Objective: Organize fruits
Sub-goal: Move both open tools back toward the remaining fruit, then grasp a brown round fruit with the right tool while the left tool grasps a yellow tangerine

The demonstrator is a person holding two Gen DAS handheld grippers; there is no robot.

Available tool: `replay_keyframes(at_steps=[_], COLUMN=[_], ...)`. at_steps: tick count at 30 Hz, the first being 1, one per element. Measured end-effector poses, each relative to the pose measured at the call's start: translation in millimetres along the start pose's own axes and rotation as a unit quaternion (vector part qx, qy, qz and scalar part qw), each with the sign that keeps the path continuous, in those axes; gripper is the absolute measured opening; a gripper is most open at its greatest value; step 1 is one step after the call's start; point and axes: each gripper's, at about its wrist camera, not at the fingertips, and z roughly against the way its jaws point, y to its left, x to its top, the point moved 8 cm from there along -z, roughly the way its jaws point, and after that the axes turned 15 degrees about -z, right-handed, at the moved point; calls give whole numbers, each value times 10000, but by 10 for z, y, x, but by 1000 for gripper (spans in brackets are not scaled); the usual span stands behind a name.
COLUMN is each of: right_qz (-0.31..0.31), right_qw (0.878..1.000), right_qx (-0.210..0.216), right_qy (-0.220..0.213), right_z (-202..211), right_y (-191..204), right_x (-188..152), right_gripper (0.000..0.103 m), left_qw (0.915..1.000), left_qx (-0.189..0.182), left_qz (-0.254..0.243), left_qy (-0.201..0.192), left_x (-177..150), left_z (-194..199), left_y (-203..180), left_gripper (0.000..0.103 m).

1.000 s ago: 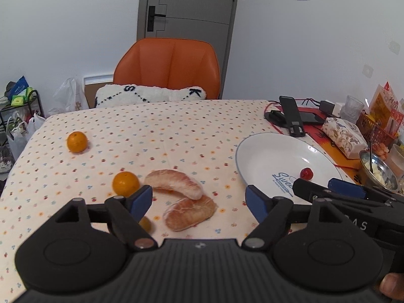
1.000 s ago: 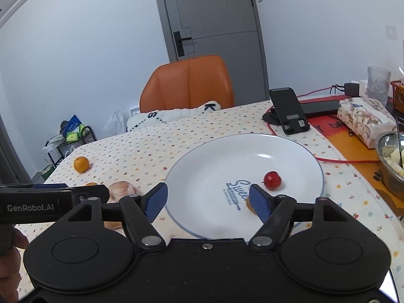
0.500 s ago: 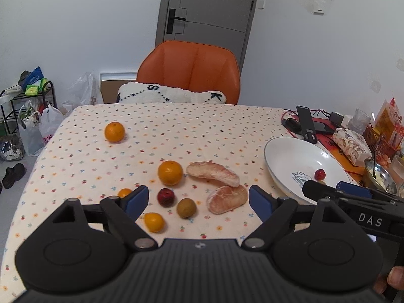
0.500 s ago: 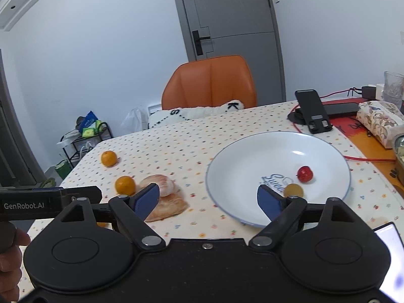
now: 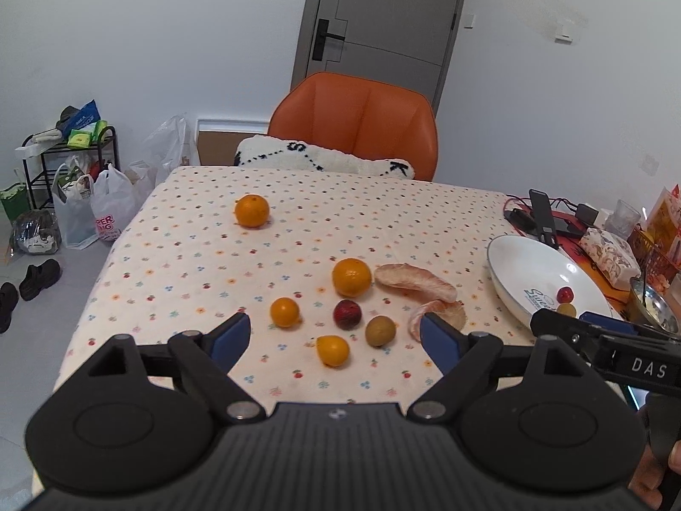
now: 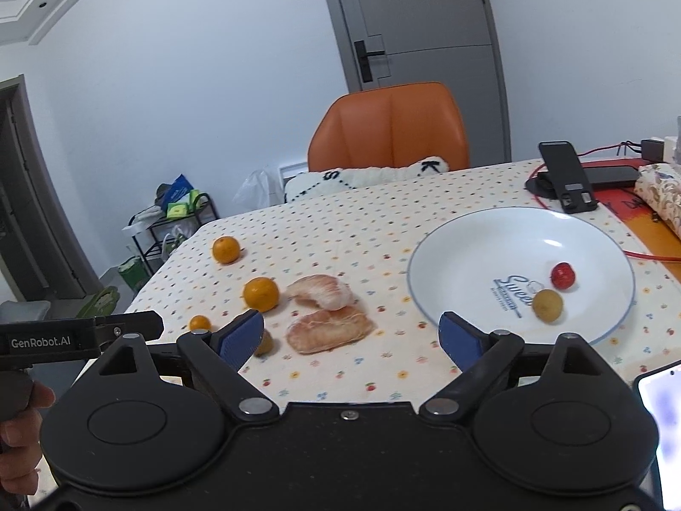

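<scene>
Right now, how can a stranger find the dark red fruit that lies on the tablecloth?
Start at the white plate and go left past the two peeled citrus pieces to the loose fruits. The dark red fruit lies below the big orange, the only red one there.

Both the left gripper (image 5: 334,334) and the right gripper (image 6: 351,334) are black plastic with blue finger pads (image 5: 230,336) and silver screws. One side bar reads "GenRobot.AI", the other "DAS".
</scene>
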Motion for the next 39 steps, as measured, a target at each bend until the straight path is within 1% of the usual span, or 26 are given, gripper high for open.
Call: replay_keyframes(at_steps=[4, 9, 16, 19, 22, 24, 27, 33, 35, 39], right_qz=[47, 65, 108, 152, 231, 291, 344, 398, 420, 479], right_qw=[9999, 9997, 9987, 9980, 9970, 9963, 9951, 9929, 9922, 9902], right_qx=[84, 164, 421, 510, 593, 631, 679, 749, 759, 796], right_qy=[78, 155, 273, 326, 435, 511, 635, 830, 895, 1046], right_z=[-29, -92, -188, -241, -321, -377, -461, -610, -653, -738], right_y=[89, 173, 311, 363, 429, 465, 514, 555, 566, 592], right_x=[-60, -129, -183, -204, -247, -275, -316, -353, -364, -379], right_gripper=[89, 89, 89, 88, 83, 76, 68, 55, 53, 48], left_qw=[9999, 9999, 9998, 9997, 9997, 9997, 9995, 9991, 9990, 9986], left_qx=[-68, -17, -4, -28, -56, -77, -114, -208, -236, -303], left_qz=[122, 138, 203, 222, 207, 192, 214, 216, 215, 214], left_qy=[35, 51, 70, 100, 102, 114, 185, 290, 317, 385], left_x=[-76, -158, -232, -262, -281, -288, -305, -311, -304, -297], left_z=[13, 13, -35, -77, -118, -154, -223, -358, -397, -472], left_y=[101, 214, 336, 371, 381, 378, 370, 334, 319, 284], left_gripper=[85, 85, 85, 83, 83, 82, 79, 68, 63, 57])
